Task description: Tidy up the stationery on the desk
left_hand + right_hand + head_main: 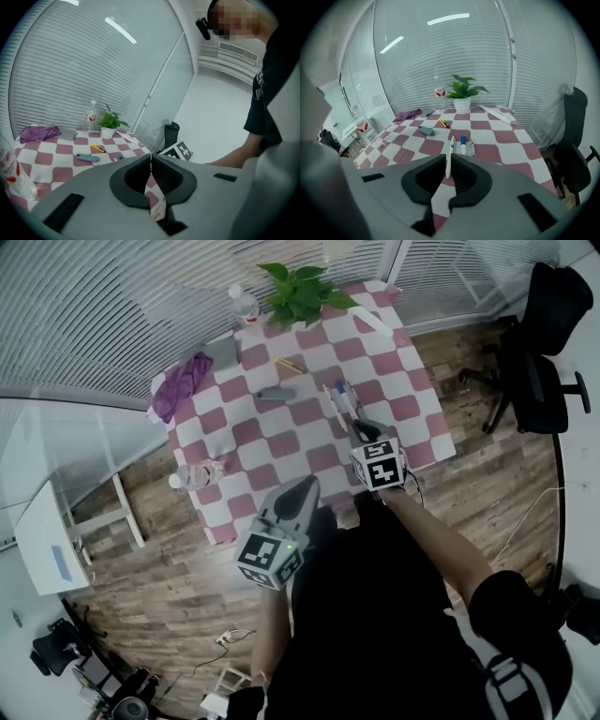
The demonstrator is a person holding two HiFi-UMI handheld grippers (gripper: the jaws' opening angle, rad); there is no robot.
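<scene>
Reading the head view with 12 o'clock at the far edge of the desk [281, 442], I see three pens in a tight row at about 3 o'clock from its middle. They lie flat and parallel, far ends level. These are a white pen [451, 149], the longest, a blue-capped marker [462, 145] just beside it, and a slim pale pen [472, 149] on the outside. A grey-blue case [425, 131], stubby and rounded, lies flat at 10 o'clock near the middle. A yellow-and-black cutter [444, 123] lies slanted at 12 o'clock, well apart from the pens.
</scene>
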